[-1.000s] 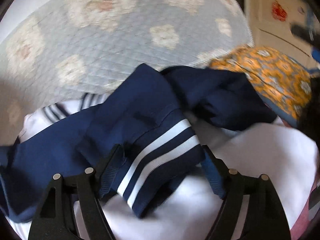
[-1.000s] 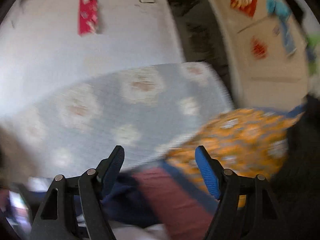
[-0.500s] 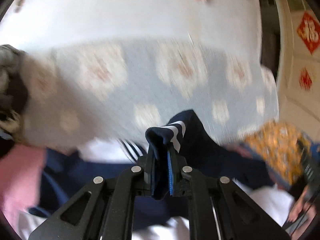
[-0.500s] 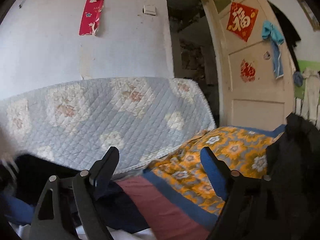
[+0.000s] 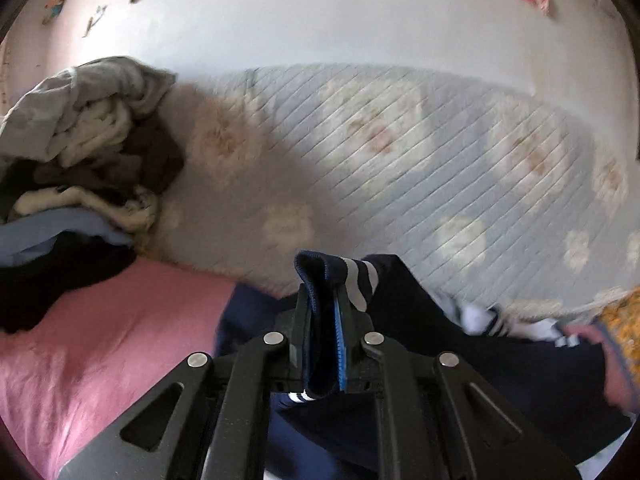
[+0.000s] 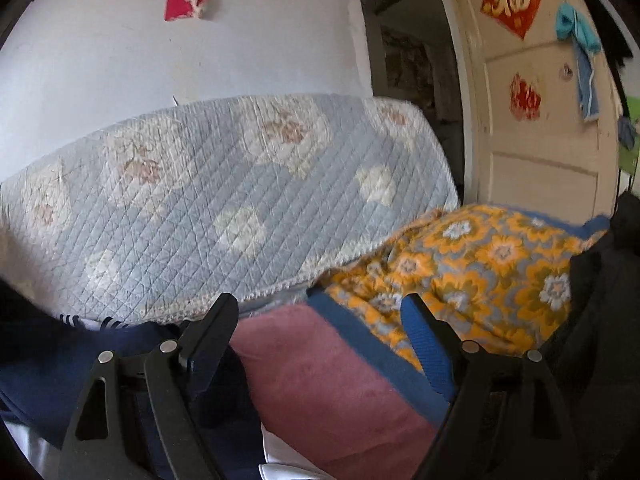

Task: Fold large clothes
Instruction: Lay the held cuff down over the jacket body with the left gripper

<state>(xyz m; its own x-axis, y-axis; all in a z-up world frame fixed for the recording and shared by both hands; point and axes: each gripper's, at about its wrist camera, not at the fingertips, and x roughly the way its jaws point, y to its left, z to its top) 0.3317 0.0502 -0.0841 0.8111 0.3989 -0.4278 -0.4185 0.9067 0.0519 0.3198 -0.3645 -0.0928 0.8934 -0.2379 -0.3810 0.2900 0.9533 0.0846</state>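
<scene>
A navy garment with white stripes (image 5: pixel 420 316) lies over the pink sheet (image 5: pixel 100 340). My left gripper (image 5: pixel 325 300) is shut on its striped cuff (image 5: pixel 332 272) and holds it raised above the bed. The rest of the garment trails down to the right. In the right wrist view the navy garment (image 6: pixel 48 360) lies at the lower left. My right gripper (image 6: pixel 320 308) is open and empty above the pink sheet (image 6: pixel 320 380), to the right of the garment.
A heap of mixed clothes (image 5: pixel 80 152) is piled at the left. A quilted blue floral cover (image 6: pixel 224 208) runs along the wall. An orange floral blanket (image 6: pixel 480 264) lies at the right beside a cream door (image 6: pixel 536 128). A black garment (image 6: pixel 608 340) is at the far right.
My left gripper has shut on the striped cuff and lifted it, swinging left so the clothes heap comes into view. My right gripper has stayed open and shifted a little.
</scene>
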